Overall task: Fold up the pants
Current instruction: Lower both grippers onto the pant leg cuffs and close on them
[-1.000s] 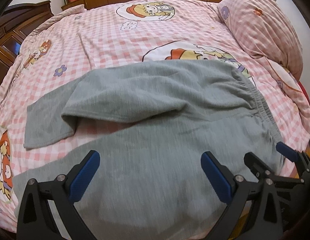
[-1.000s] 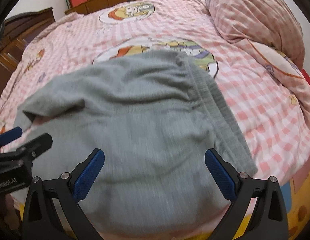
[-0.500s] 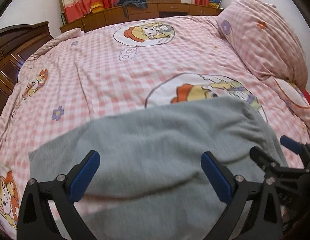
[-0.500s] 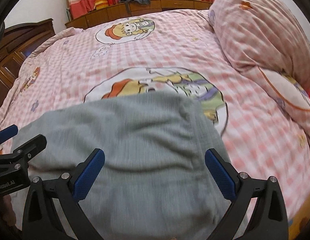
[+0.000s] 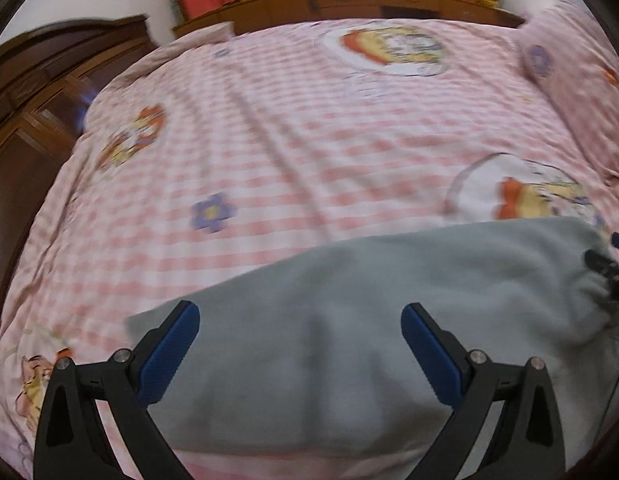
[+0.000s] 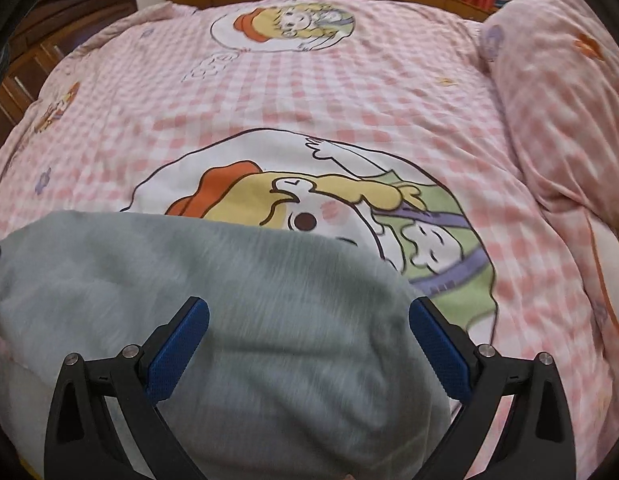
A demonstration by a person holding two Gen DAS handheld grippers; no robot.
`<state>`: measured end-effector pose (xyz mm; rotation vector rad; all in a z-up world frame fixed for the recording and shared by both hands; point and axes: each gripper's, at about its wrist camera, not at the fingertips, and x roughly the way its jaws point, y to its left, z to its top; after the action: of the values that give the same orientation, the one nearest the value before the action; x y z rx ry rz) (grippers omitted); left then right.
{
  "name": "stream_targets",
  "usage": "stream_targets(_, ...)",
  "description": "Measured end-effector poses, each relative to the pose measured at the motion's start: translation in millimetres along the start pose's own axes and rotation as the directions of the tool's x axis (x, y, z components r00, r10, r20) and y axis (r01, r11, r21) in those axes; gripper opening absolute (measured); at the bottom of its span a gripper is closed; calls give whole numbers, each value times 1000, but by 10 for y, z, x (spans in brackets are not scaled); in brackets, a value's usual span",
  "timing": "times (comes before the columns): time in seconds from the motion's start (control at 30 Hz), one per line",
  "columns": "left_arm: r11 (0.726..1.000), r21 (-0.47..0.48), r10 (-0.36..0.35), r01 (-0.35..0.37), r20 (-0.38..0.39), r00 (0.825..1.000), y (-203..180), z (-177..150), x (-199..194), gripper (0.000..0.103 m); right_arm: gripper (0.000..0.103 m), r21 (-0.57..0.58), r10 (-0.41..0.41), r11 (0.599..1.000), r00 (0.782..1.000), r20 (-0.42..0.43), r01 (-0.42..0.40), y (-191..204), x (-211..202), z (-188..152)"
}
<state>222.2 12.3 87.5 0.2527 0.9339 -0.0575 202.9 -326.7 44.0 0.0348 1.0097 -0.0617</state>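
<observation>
Pants (image 5: 389, 300) lie in a grey heap at the near edge of the bed (image 5: 309, 152). Left gripper (image 5: 300, 352) and right gripper (image 6: 309, 340) both hover over them, jaws spread wide, gripping nothing. Pillow (image 6: 561, 112) rests at the bed's right edge.

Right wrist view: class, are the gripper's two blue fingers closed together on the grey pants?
No, the right gripper has its blue fingers spread wide apart, with the grey pants lying loose between them.
</observation>
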Motion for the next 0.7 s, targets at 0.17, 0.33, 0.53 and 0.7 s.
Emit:
stream_targets(0.17, 997, -39, 60, -63, -67, 996, 670, -78, 255, 102, 102, -6, 60, 998, 997, -55, -60, -59, 155, 136)
stream_targets(0.33, 990, -80, 105, -118, -148, 983, 1137, -142, 532, 102, 102, -36, 37, 999, 994, -101, -41, -99, 289, 201)
stream_targets(0.53, 976, -144, 137, -165, -188, 973, 1409, -266, 759, 102, 102, -35, 38, 998, 986, -165, -45, -193, 548, 192)
stream_targets(0.7, 965, -238, 49, -108, -242, 969, 1493, -380, 975, 95, 102, -50, 47, 997, 981, -187, -58, -202, 657, 171)
